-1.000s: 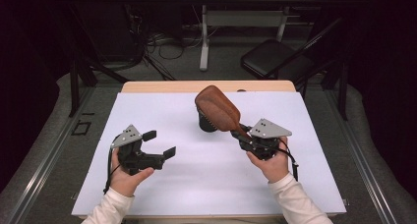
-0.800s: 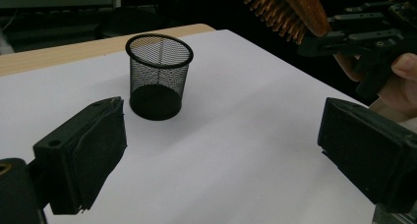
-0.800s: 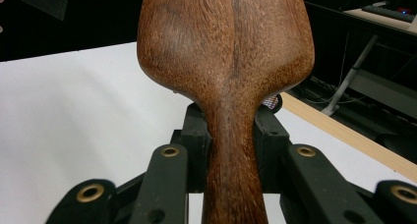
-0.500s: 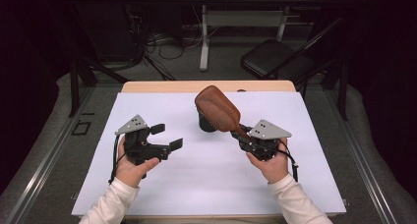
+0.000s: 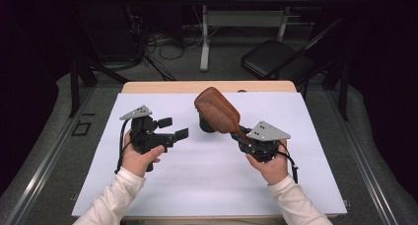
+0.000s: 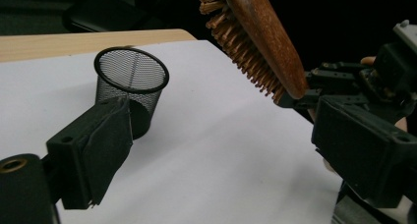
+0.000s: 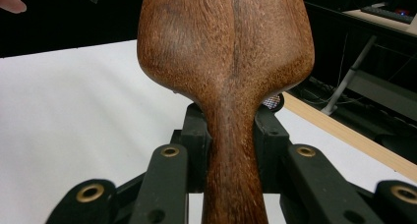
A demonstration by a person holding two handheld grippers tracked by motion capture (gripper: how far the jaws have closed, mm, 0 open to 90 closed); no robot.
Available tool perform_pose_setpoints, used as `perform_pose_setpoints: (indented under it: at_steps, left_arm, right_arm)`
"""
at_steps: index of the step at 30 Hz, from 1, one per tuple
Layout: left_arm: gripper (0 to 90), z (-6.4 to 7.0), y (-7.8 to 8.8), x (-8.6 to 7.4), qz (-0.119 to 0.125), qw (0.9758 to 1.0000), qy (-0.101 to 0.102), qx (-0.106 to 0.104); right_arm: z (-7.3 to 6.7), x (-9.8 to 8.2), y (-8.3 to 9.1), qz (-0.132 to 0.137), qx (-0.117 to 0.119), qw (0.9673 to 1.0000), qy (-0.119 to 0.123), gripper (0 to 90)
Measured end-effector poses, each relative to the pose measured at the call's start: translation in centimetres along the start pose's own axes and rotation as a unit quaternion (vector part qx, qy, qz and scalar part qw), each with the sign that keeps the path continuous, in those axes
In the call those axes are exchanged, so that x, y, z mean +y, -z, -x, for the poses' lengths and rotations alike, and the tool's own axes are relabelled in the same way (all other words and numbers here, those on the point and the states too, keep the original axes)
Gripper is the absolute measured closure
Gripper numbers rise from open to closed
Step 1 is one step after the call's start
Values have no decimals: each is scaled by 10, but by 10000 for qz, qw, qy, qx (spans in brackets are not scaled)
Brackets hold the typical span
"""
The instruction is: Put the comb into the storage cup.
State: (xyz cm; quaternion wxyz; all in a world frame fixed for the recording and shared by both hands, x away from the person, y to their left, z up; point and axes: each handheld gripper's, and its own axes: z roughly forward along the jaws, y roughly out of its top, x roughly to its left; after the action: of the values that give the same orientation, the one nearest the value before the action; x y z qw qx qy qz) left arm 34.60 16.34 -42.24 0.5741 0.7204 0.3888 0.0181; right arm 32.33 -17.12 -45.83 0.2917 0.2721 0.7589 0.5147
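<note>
- Wooden hairbrush [image 5: 217, 110], held above the white table cover [image 5: 207, 180] near the centre, bristles down, over the black mesh cup [image 6: 131, 89].
- Probably stiff, light, smooth-backed; best taken at the narrow handle.
- Clamped there by right gripper [image 7: 231, 135].
- Left gripper [image 5: 173, 128], off left: unclenched, empty, jaws just narrowing.
</note>
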Motion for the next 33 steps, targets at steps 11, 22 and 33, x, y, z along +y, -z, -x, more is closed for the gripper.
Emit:
perform_pose_setpoints:
  at_steps: [11,22,33]
  left_arm:
    - [142,-3,-9,18,-52,9982,523,-276]
    - [155,-4,-21,29,-215,9968,674,-377]
    - [160,-7,-27,33,-191,9936,942,-594]
  right_arm:
    - [-2,0,0,23,2,10000,43,719]
    - [-3,-3,-1,105,64,9999,-42,719]
    - [-2,-8,-5,133,302,9990,-304,719]
